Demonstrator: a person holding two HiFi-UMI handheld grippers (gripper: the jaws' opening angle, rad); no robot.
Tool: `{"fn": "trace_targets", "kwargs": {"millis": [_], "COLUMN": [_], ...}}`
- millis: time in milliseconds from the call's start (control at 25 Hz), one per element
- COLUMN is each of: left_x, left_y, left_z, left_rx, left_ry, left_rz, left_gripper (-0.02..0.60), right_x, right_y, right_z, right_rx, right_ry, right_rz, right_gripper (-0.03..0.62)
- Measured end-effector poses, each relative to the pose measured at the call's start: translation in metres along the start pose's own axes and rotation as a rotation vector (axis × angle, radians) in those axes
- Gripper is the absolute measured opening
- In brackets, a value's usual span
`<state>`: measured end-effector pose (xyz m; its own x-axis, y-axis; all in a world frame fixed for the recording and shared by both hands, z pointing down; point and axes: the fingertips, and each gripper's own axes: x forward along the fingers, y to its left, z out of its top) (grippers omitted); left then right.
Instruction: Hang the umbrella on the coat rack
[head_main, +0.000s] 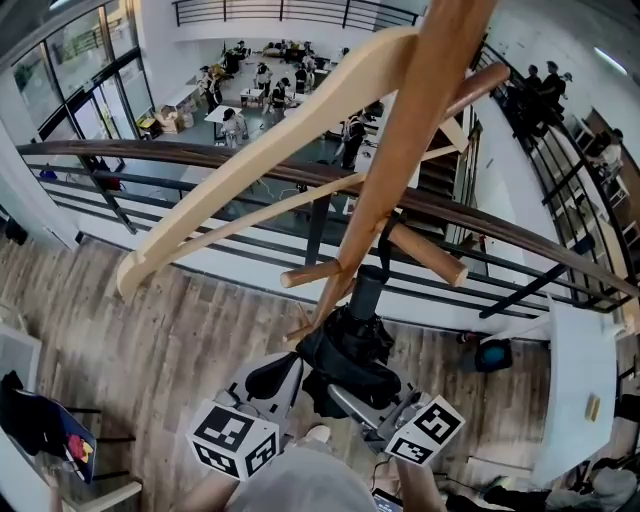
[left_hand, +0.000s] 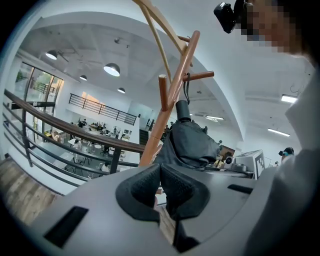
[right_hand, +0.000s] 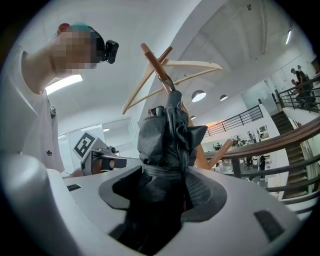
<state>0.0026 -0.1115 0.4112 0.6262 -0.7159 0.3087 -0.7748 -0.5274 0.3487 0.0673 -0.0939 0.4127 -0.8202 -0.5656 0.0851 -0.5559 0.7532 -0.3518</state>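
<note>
A black folded umbrella (head_main: 348, 352) hangs close against the slanted wooden coat rack pole (head_main: 400, 150). Its handle (head_main: 368, 290) points up, and its strap (left_hand: 186, 92) reaches to a short peg (left_hand: 199, 76). My right gripper (right_hand: 160, 195) is shut on the umbrella's (right_hand: 167, 135) lower body; in the head view it (head_main: 365, 405) sits under the bundle. My left gripper (left_hand: 161, 187) is shut with nothing between its pads, just left of the umbrella (left_hand: 192, 142); in the head view it (head_main: 272, 378) is at the lower left of the bundle.
A pale wooden hanger (head_main: 260, 150) rests across the rack's upper pegs. A dark handrail (head_main: 200, 160) with rails runs behind the rack, over an atrium with people below. A white table (head_main: 580, 390) stands right; a chair with blue cloth (head_main: 40, 425) is at left.
</note>
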Motion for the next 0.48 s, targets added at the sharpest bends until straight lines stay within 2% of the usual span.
{"fn": "trace_targets", "kwargs": {"millis": [200, 480], "left_x": [0.006, 0.003], "left_y": [-0.002, 0.004], "left_z": [-0.002, 0.000], "left_rx": [0.001, 0.003], "left_ry": [0.014, 0.016], "left_rz": [-0.003, -0.005], "left_gripper": [0.023, 0.023], "right_x": [0.002, 0.009], "right_y": [-0.010, -0.012], "right_z": [-0.008, -0.012], "right_rx": [0.005, -0.043], "right_ry": [0.012, 0.023], "right_rz": [-0.018, -0.056], "right_gripper": [0.276, 0.276]}}
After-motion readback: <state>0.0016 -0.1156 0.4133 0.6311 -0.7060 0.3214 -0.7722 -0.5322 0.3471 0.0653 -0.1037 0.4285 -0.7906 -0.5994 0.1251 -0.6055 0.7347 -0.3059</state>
